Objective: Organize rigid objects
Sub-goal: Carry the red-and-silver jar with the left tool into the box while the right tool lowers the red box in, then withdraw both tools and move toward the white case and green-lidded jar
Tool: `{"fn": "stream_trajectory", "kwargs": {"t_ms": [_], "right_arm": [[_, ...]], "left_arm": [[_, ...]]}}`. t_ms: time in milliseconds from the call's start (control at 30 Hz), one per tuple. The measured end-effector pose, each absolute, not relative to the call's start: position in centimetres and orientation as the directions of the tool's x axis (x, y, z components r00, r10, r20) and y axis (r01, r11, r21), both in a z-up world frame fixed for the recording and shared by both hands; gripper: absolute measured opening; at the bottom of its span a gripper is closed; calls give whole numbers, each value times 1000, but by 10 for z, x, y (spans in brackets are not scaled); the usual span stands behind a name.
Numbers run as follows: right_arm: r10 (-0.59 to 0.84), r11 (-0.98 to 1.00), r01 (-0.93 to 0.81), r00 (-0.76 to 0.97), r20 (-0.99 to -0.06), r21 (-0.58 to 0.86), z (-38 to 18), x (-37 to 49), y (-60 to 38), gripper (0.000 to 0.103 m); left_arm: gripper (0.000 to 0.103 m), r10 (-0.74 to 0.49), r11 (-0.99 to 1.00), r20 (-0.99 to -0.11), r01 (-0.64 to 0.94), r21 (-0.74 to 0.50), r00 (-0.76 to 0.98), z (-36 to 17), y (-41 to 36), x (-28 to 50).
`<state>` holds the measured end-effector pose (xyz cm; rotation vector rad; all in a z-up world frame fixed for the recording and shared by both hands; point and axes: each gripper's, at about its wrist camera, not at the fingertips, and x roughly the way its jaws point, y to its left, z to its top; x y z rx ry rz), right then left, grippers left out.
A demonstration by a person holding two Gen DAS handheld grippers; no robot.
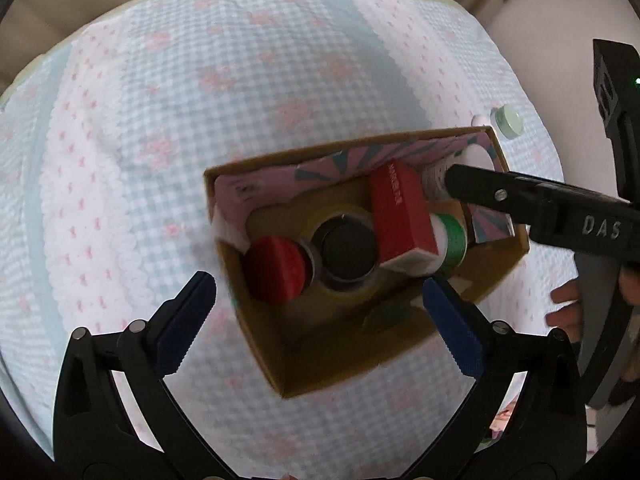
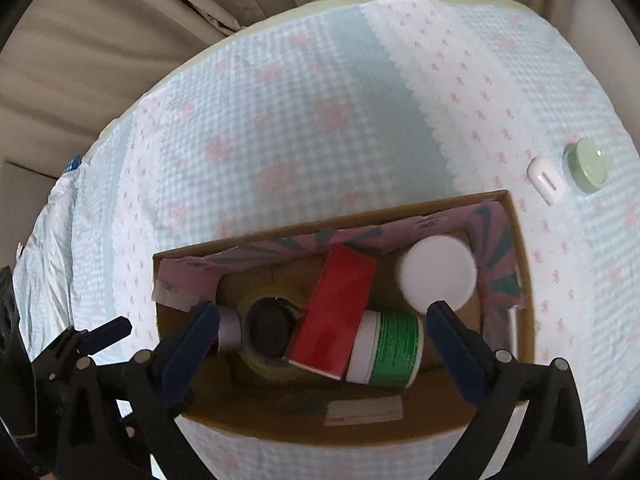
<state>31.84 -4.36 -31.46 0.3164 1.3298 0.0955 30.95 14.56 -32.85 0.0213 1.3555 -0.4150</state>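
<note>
Beige curtains hang behind a bed w/ a pale blue-and-white checked cover (image 2: 320, 128) dotted w/ pink bows. On it, toward the near edge, sits an open cardboard box (image 2: 520, 280), inside partly lined w/ pink-and-teal paper. Contents, left end to right end: a red-capped container (image 1: 276, 270) on its side, a roll of clear tape (image 2: 266, 334) lying flat around sth dark, a red rectangular box (image 2: 334, 316) leaning at a tilt, a green-labelled jar w/ white lid (image 2: 390, 350) on its side touching the red box, and a white-lidded jar (image 2: 438, 272) upright in the far right corner. A flat tan piece (image 2: 362, 410) lies along the box's near wall. Outside the box, beyond its far right corner, a small white case (image 2: 546, 180) and a pale green round tin (image 2: 586, 166) lie just beside each other on the cover. Left gripper (image 1: 316, 300) hangs over the box's left end, fingers wide apart, nothing between the pads; one blue pad is outside the left wall, the other over the interior. Right gripper (image 2: 322, 324) hangs over the box's middle, also spread wide & empty; in the left view one of its fingers (image 1: 520, 196) reaches over the white-lidded jar — contact can't be told. A hand (image 1: 568, 308) shows at that view's right edge.
</note>
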Motion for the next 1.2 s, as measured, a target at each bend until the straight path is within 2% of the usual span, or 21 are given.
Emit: {"fn": "stream_trajectory", "kwargs": {"t_ms": [300,600,667,800,1000,1100,1200], "right_arm": [[227,953,132,287,-930,273,-289,285,-47,103],[185,949,173,368,-911,262,-239,231,-57,103],[169,954,172,365,-916,244,-231,218,-60,103],[234,929,182,385,-893,322,-215,187,-74,103],[120,968,150,427,-896,201,-189,146,-97,103],[56,975,178,368,-928,130,-185,134,-120,103],[60,962,224,388,-920,157,-180,121,-154,103]], "left_arm": [[103,-267,945,-945,244,-218,190,-306,170,276],[103,-210,968,-932,199,-155,296,-253,186,236],[103,-235,965,-920,188,-182,314,-241,188,229],[103,-242,963,-908,196,-182,343,-223,183,210],[103,-265,955,-895,226,-192,358,-206,152,180],[103,-280,951,-887,229,-205,367,-197,132,169],[103,-284,949,-878,245,-199,385,-188,106,161]]}}
